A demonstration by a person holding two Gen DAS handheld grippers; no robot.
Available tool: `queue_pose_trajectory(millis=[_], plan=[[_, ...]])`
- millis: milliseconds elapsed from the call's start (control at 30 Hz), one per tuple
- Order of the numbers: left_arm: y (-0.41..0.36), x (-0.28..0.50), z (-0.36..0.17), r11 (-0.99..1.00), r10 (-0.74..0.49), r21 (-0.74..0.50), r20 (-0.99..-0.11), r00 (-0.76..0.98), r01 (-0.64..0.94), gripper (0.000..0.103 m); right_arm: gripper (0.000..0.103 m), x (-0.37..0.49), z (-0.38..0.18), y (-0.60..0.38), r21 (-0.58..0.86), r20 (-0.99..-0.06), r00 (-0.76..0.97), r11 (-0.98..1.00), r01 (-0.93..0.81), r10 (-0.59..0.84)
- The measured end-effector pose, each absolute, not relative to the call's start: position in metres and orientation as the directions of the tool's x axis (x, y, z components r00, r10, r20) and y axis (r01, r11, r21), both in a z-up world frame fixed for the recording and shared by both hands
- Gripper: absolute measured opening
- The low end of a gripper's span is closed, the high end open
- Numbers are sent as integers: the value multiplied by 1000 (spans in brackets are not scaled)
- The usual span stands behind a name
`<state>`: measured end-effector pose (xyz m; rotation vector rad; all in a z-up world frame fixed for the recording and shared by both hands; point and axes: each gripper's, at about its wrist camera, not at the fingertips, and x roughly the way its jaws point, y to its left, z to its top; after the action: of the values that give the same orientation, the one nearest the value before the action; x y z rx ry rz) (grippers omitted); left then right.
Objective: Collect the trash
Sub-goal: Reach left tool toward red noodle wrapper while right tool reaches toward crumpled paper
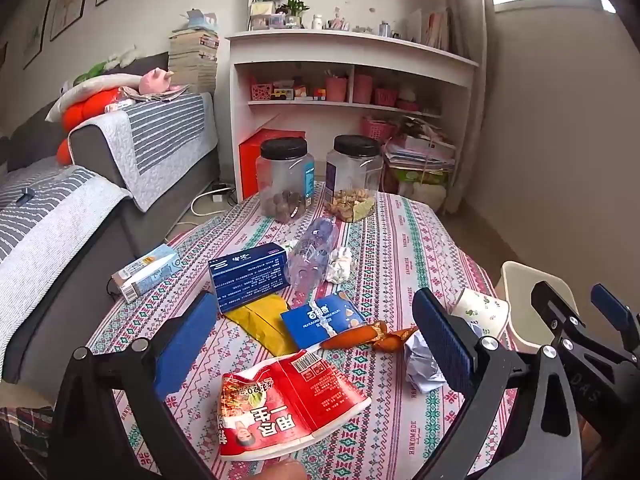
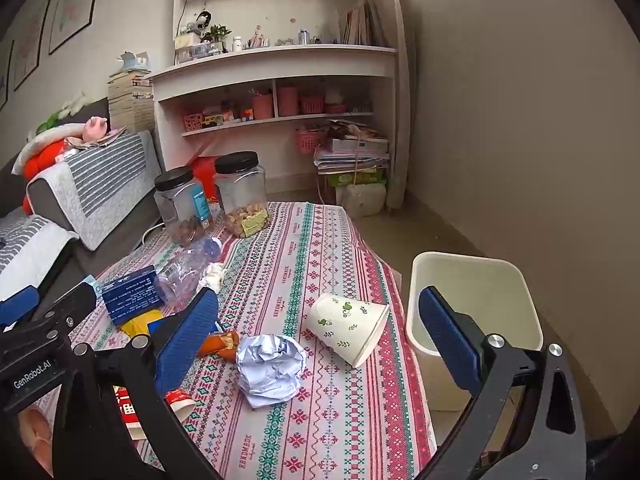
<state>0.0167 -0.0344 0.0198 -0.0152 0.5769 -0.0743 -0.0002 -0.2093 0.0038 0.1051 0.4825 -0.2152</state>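
Both grippers spread wide, nothing btwn the pads. Left gripper (image 1: 320, 344) hangs over the near-left part of the tabletop (image 1: 404, 240), above a red noodle wrapper (image 1: 288, 404) lying flat, long axis running left-right, torn end toward the left. Beyond it a blue biscuit pack (image 1: 320, 320), a yellow bag (image 1: 264, 324) and an orange wrapper (image 1: 360, 336), the last lying crosswise w/ its twisted end to the right. Clear plastic bottle (image 1: 314, 256) lies on its side, long axis near-to-far, cap end pointing away toward two black-lidded jars (image 1: 284, 176). Right gripper (image 2: 320, 340) hovers above a crumpled paper ball (image 2: 270, 364). Paper cup (image 2: 348, 328) tipped on its side just beyond, mouth toward the right edge, base to the left. White bin (image 2: 476, 276) stands on the floor just beside the tabletop's right edge.
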Motion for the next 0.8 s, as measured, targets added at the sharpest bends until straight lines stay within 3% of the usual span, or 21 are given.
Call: queue_pose_trajectory(millis=[800], plan=[[-25, 21, 12, 998, -63, -51, -565, 823, 42, 95, 96, 9, -3, -203, 43, -486, 857, 975, 219, -171]])
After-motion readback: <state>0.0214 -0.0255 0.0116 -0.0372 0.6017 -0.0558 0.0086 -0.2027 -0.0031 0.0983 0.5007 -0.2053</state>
